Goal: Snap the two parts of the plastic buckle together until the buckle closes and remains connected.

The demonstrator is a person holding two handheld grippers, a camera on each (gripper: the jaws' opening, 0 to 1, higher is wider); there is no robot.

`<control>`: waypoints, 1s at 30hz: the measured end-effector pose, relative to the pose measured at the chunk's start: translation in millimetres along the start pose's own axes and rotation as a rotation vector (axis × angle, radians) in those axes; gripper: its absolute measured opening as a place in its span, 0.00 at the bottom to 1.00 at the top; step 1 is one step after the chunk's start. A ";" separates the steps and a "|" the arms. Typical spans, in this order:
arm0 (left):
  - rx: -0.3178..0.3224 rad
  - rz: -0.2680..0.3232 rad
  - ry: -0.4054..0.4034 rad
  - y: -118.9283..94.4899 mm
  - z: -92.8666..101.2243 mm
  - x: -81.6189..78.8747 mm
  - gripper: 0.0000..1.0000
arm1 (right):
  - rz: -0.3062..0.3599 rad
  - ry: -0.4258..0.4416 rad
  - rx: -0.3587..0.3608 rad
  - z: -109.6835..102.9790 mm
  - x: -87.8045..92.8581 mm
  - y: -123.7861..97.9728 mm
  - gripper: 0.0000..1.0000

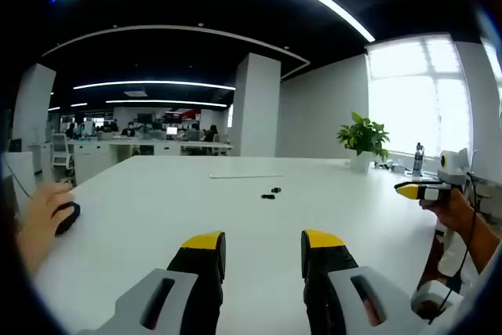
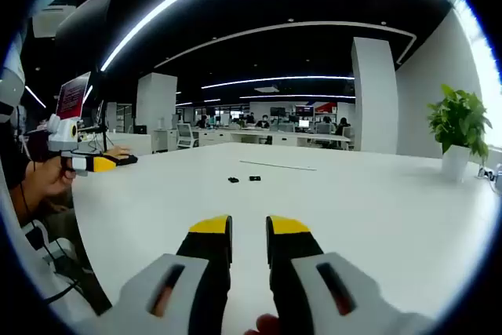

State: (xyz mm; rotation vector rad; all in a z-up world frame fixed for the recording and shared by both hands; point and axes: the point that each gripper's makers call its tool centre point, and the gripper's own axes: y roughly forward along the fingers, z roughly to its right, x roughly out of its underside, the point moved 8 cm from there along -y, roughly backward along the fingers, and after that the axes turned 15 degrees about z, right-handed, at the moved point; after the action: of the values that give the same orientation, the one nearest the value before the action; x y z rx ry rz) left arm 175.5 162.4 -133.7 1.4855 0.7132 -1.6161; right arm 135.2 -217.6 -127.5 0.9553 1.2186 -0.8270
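Two small dark buckle parts point(image 1: 271, 193) lie side by side but apart on the white table point(image 1: 157, 217), just above the centre of the left gripper view; in the right gripper view the same pair point(image 2: 243, 179) sits a little left of centre, well beyond your claws. Your left claw point(image 1: 263, 253) rises from the bottom edge with its yellow-tipped jaws set wide and nothing between them. Your right claw point(image 2: 248, 237) stands at the bottom of its own view, jaws narrow with only a slim gap, also empty. Each claw appears in the other's view near the frame edge, held above the table edge. A potted plant point(image 1: 363, 139) stands at the table's far side. Judged from this, nothing is done yet: neither part is grasped, and reaching, gripping, aligning and snapping all remain.
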 end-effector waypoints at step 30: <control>0.045 -0.110 0.046 8.0 13.7 12.0 0.40 | -0.238 0.034 -0.035 -12.0 29.2 5.5 0.29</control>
State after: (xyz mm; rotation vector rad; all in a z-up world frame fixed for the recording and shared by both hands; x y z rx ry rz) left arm 175.3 144.5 -142.6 1.5440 0.8010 -1.6950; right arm 140.5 -204.9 -156.4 0.8078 1.3903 -0.9758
